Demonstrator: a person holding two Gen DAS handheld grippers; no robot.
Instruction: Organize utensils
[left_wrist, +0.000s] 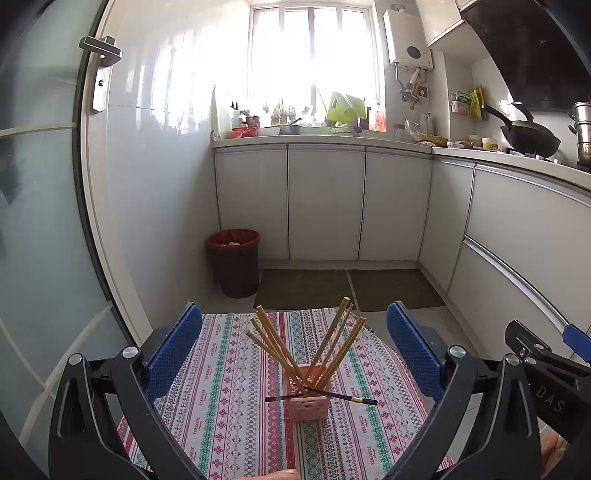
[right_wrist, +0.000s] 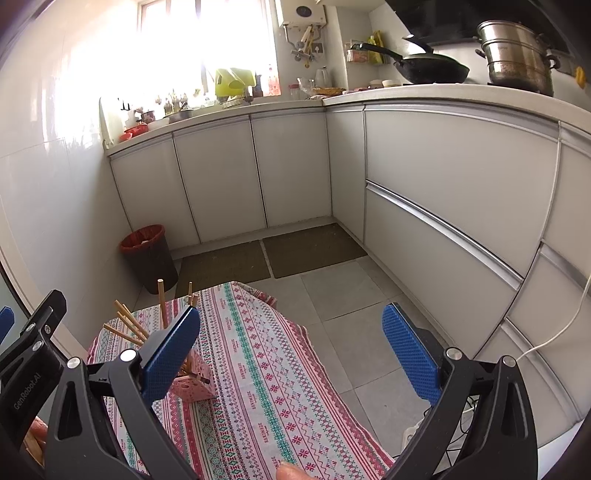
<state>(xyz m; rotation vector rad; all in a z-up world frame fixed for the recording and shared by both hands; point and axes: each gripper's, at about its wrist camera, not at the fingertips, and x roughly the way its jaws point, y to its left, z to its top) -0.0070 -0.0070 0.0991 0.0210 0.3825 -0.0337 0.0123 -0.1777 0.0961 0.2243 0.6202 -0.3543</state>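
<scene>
A pink perforated holder (left_wrist: 307, 397) stands on the patterned tablecloth (left_wrist: 229, 387). Several wooden chopsticks (left_wrist: 275, 341) lean out of it in a fan. A dark chopstick (left_wrist: 321, 397) lies across its rim. My left gripper (left_wrist: 295, 354) is open and empty, raised above the table with the holder between its blue pads (left_wrist: 173, 345). My right gripper (right_wrist: 291, 354) is open and empty, to the right of the holder (right_wrist: 194, 384), which its left pad (right_wrist: 170, 354) partly hides. The right gripper also shows at the left wrist view's right edge (left_wrist: 546, 354).
The small table's far edge (right_wrist: 291, 317) drops to a tiled floor (right_wrist: 343, 288). A dark bin with a red liner (left_wrist: 234, 262) stands by the wall. White cabinets (left_wrist: 325, 203) line the back and right. A glass door (left_wrist: 40, 221) is at left.
</scene>
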